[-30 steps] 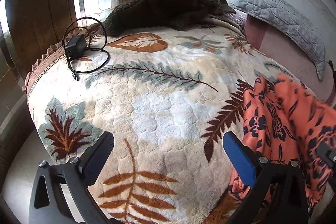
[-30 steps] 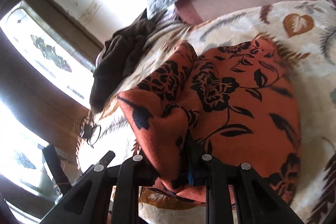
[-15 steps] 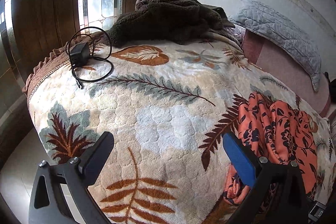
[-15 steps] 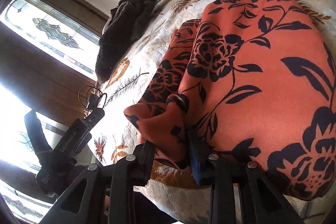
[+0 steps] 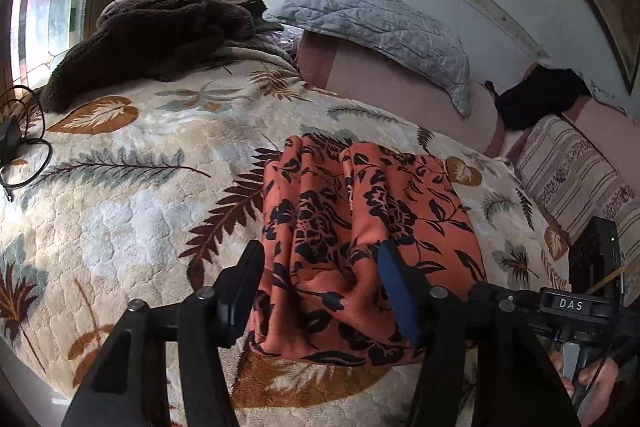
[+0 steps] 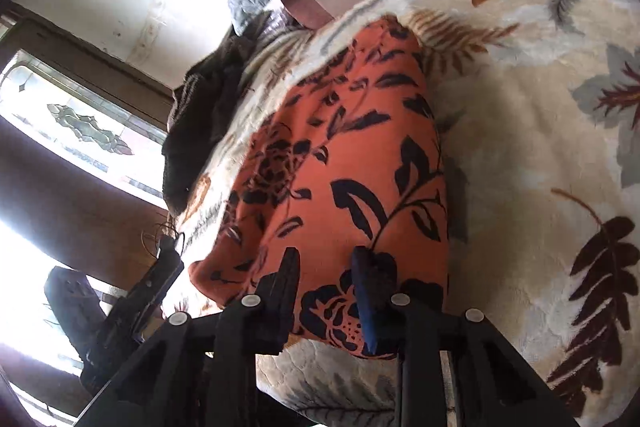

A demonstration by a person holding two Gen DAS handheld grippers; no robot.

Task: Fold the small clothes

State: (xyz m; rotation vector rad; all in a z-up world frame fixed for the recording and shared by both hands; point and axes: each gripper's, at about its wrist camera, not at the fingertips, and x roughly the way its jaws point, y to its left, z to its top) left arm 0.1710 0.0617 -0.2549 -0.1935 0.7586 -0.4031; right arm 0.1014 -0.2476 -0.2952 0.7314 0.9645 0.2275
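- Orange floral garment [image 5: 360, 227] lies bunched near the front edge of the leaf-print blanket [image 5: 140, 207], close enough for both my grippers to work it.
- Left gripper [image 5: 320, 291]: jaws closing around the near rumpled folds, not yet pinching, to gather an edge.
- Right gripper [image 6: 326, 291]: jaws narrowing over the near hem, cloth between them; I can't tell whether they grip.

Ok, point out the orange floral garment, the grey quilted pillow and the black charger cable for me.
orange floral garment [image 5: 360, 227], left wrist view, middle of its folded top.
grey quilted pillow [image 5: 380, 27], left wrist view, centre of its quilted face.
black charger cable [image 5: 28, 143], left wrist view, loop of cord at the bed's left edge.
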